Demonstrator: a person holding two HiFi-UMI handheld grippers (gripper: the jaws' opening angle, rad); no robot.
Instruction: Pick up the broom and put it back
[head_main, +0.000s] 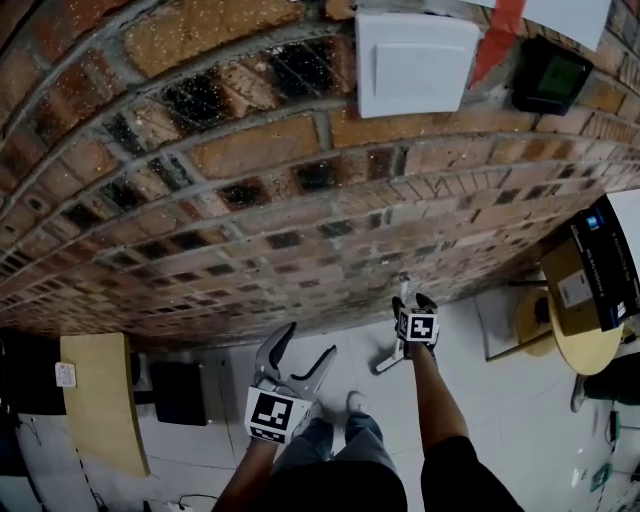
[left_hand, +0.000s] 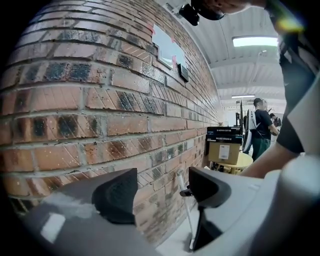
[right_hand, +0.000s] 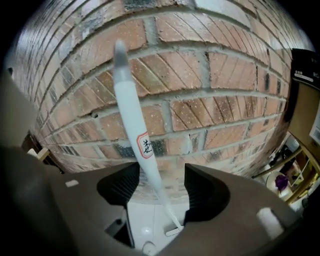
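Note:
A white broom leans against the brick wall, foot on the pale floor. In the right gripper view its handle, with a red-edged label, rises between the jaws of my right gripper. The jaws stand open, the handle nearer the left pad with a gap at each side. In the head view the right gripper is at the handle's upper part. My left gripper hangs open and empty lower left of it. In the left gripper view its jaws frame the wall and the broom beyond.
A white panel and a black device hang on the wall. At the right stands a round yellow table with stacked boxes. A wooden board and a black box are at the left. A person stands far off.

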